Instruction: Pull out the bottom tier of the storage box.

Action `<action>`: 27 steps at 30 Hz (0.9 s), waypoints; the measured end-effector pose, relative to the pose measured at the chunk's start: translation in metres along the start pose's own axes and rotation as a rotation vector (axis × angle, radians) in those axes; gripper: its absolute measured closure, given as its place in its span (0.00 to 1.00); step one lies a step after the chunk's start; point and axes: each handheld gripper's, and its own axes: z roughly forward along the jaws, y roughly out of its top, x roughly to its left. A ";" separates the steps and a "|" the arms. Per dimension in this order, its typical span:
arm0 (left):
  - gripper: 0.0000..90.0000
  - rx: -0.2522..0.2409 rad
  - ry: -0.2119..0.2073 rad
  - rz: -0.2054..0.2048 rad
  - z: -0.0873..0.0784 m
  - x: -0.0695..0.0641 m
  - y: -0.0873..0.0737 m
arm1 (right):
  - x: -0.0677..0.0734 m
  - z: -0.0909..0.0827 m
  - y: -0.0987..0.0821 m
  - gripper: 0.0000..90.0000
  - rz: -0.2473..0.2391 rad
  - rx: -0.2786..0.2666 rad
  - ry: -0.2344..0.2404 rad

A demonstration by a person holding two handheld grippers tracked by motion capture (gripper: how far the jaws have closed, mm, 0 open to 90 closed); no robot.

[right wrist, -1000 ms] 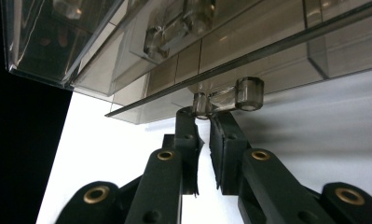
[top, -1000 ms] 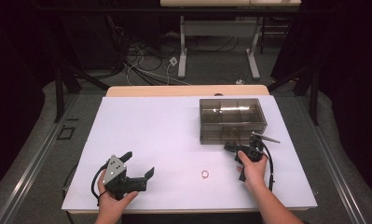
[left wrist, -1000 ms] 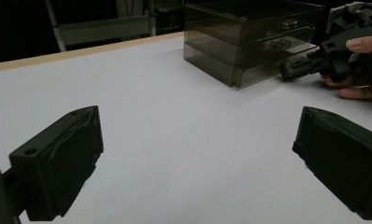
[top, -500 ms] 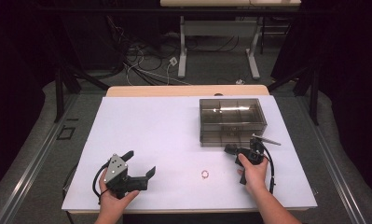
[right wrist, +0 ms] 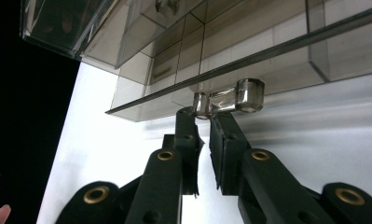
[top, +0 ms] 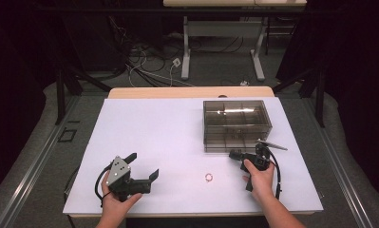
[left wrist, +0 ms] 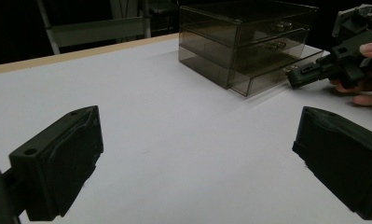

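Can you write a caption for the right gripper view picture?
Right gripper pinching the clear handle of the smoky plastic drawer box's bottom drawer.

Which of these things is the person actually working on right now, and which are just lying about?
In use:
- smoky drawer box
- bottom drawer, pulled slightly out
- drawer handle, pinched by the right gripper

Lying about:
- small ring on the white table
- left gripper, fingers wide open, holding nothing
- cables on the floor beyond the table
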 end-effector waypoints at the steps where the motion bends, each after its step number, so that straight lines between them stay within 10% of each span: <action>1: 0.02 0.000 -0.001 0.000 0.000 0.000 0.000 | 0.000 -0.003 0.001 0.91 -0.008 0.034 -0.005; 27: 0.02 0.000 -0.006 0.003 0.002 0.000 0.001 | -0.001 -0.007 -0.006 0.91 -0.028 0.052 -0.021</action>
